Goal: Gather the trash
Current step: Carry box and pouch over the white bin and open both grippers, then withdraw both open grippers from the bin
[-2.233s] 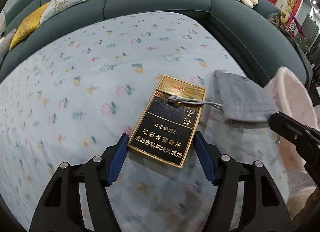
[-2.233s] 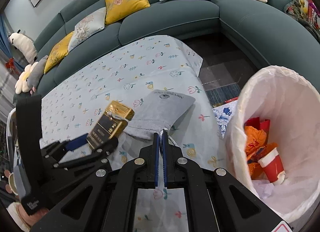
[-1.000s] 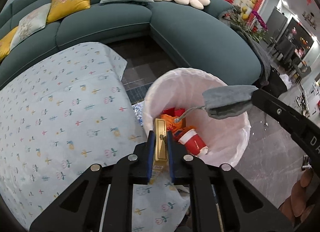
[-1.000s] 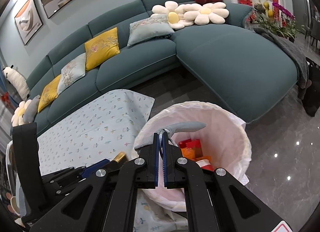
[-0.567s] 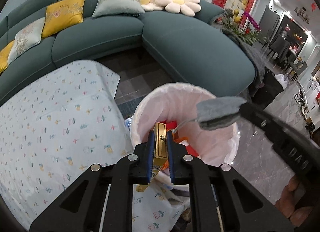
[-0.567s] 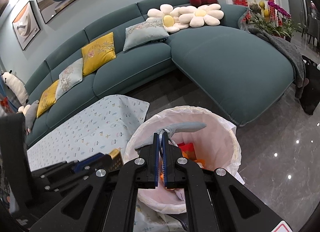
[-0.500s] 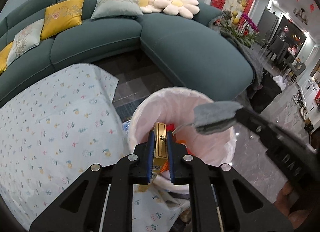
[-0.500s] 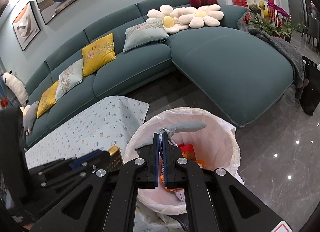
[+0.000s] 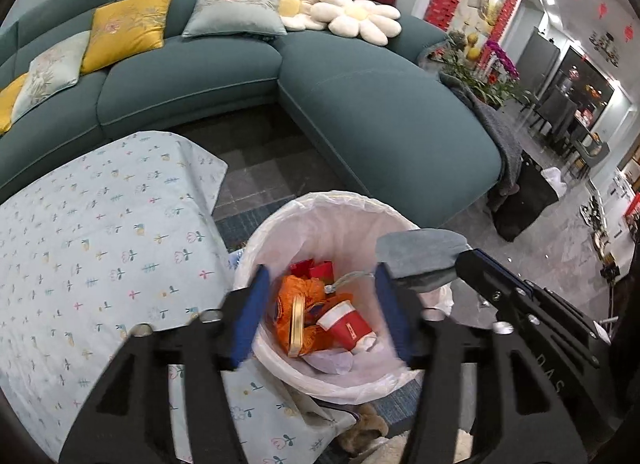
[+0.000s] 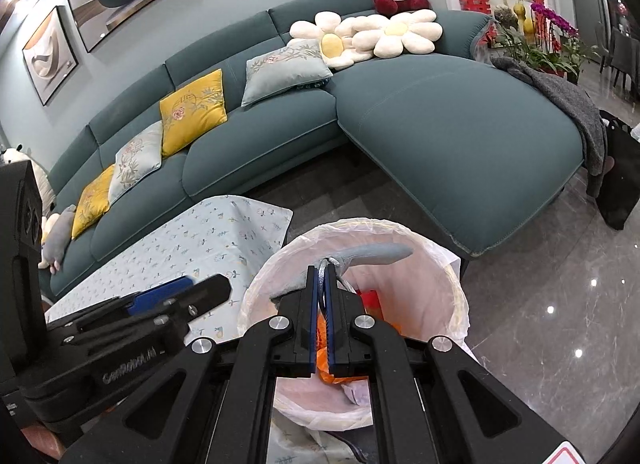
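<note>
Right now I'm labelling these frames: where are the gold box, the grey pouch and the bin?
gold box (image 9: 296,320): left wrist view, its narrow gold edge, among the trash.
grey pouch (image 10: 374,254): right wrist view, its flat side above the bin.
bin (image 9: 340,199): left wrist view, far rim of the white liner.

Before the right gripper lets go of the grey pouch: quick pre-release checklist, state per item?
1. Left gripper open, its jaws having just been opening, nothing between them: ok.
2. Gold cigarette pack inside the bin, among the orange wrapper and red cup: ok.
3. Right gripper shut on the grey pouch by its drawstring: ok.
4. Pouch over the bin opening, not the rim: ok in the right wrist view; in the left view its far end overlaps the rim, cannot tell.
5. Left gripper clear of the pouch's drop path: cannot tell.
</note>
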Demonstrator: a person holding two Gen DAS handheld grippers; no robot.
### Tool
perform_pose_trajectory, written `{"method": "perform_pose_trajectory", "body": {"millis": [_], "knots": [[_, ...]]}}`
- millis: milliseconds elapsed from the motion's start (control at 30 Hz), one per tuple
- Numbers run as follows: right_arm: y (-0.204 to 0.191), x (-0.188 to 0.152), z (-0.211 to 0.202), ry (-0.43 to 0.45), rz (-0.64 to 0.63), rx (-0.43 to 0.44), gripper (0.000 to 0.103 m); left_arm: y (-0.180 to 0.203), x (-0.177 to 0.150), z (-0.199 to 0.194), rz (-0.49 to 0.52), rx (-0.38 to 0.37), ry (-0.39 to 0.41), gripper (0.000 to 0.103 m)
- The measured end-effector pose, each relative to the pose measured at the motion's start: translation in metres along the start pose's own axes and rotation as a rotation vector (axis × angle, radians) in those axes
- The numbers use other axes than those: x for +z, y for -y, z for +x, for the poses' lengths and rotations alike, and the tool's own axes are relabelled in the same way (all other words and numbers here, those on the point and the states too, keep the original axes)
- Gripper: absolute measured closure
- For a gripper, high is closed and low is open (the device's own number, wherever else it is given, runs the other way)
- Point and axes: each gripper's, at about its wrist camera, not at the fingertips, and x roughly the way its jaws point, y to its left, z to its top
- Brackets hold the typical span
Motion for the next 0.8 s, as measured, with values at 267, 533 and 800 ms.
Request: {"method": "perform_pose_trajectory", "body": {"millis": [267,533,800], "knots": [[0.0,-0.001,0.001,-0.007,-0.002,0.004,0.099,-0.01,-0.007,0.0,-0.02,0.028,-0.012,0.039],[-0.004,0.0,0.004,-0.02,-0.01,0.006,0.097,-0.02,-0.013,-0.004,-0.031,0.064,-0.01,0.037],[-0.013,0.001,0.0,-0.01,-0.031,-0.011,0.092,-0.026,-0.018,-0.01,-0.042,0.105,0.003,0.027]]}}
